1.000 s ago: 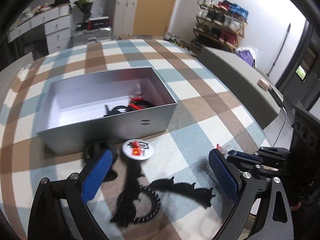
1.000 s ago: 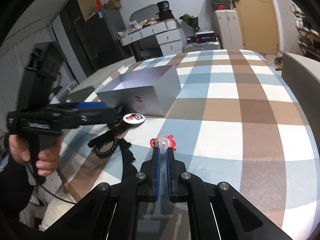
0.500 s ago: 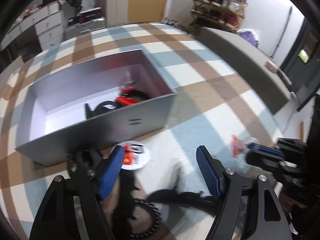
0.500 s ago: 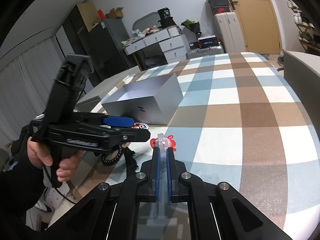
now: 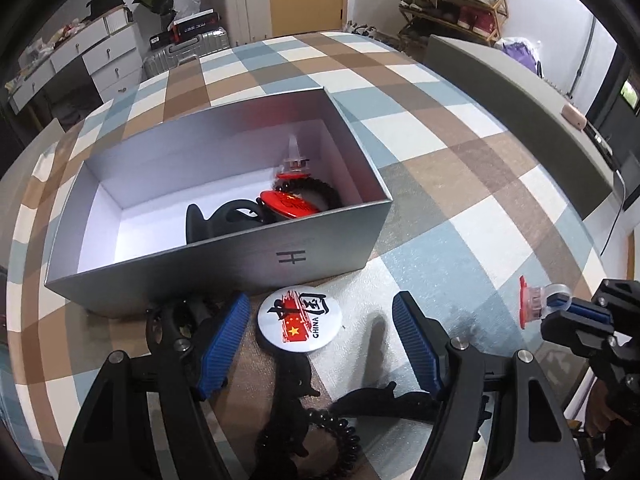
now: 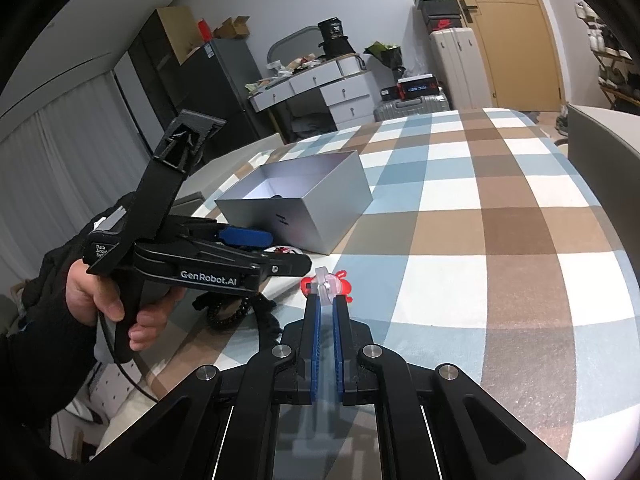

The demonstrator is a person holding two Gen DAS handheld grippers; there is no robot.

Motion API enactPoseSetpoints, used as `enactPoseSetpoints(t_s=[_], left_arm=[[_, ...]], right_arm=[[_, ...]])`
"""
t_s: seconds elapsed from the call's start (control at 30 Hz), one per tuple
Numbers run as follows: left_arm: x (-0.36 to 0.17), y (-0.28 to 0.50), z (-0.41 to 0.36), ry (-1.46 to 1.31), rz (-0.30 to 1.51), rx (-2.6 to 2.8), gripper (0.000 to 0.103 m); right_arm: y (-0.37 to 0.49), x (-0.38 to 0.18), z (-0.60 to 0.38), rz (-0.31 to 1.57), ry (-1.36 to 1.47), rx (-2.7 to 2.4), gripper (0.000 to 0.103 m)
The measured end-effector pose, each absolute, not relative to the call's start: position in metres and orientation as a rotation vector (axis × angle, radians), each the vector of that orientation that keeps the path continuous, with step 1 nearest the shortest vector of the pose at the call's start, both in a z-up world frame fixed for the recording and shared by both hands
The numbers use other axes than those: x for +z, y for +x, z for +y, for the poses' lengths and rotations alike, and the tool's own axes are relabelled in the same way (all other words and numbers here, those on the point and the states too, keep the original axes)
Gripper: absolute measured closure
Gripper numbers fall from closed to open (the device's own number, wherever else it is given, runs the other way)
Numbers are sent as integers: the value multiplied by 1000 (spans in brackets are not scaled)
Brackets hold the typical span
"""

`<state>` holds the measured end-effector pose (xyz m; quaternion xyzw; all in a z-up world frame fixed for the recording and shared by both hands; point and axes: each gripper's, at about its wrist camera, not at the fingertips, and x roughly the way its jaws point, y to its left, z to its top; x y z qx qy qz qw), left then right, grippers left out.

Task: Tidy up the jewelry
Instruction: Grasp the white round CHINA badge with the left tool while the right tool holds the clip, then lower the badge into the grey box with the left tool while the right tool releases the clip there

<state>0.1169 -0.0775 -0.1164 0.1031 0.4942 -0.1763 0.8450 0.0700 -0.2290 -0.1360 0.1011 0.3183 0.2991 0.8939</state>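
Note:
An open silver box (image 5: pixel 224 258) sits on the checked tablecloth; inside lie a red badge (image 5: pixel 289 205), a black coil bracelet (image 5: pixel 320 188), a black hair clip (image 5: pixel 216 220) and a red-and-clear ring (image 5: pixel 294 160). My left gripper (image 5: pixel 320 336) is open, its fingers either side of a round white "China" badge (image 5: pixel 301 320) in front of the box. A black clip and coil band (image 5: pixel 320 432) lie below it. My right gripper (image 6: pixel 327 300) is shut on a clear ring with a red ornament (image 6: pixel 326 283), held above the cloth; the ring also shows in the left wrist view (image 5: pixel 538 304).
The box (image 6: pixel 296 208) stands left of centre in the right wrist view, with the left gripper's handle (image 6: pixel 200 268) and hand in front of it. A grey chair back (image 5: pixel 520 92) borders the table's right side. Drawers, suitcases and shoe racks stand behind.
My left gripper has moved forward toward the box, so the white badge now lies between its open fingers. My right gripper has lifted the ring higher.

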Motion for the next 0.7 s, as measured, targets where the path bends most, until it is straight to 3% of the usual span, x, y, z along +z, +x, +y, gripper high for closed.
enactPoseSetpoints(t_s=[0.03,0.1,0.13,0.7], left_arm=[[-117,117,-78,225,1042,-365,37],[-118,117,-78,244,1043,-348,61],[-120,117,-77,231,1057,-353,66],[-102,92,-75,185,993,-371,66]], right_arm=[[69,-135,-229,660,210,621,98],[70,-136,-228,661,210,621,98],[70,-135,-228,660,208,621,98],[65,-123,-224,647,202,608,97]])
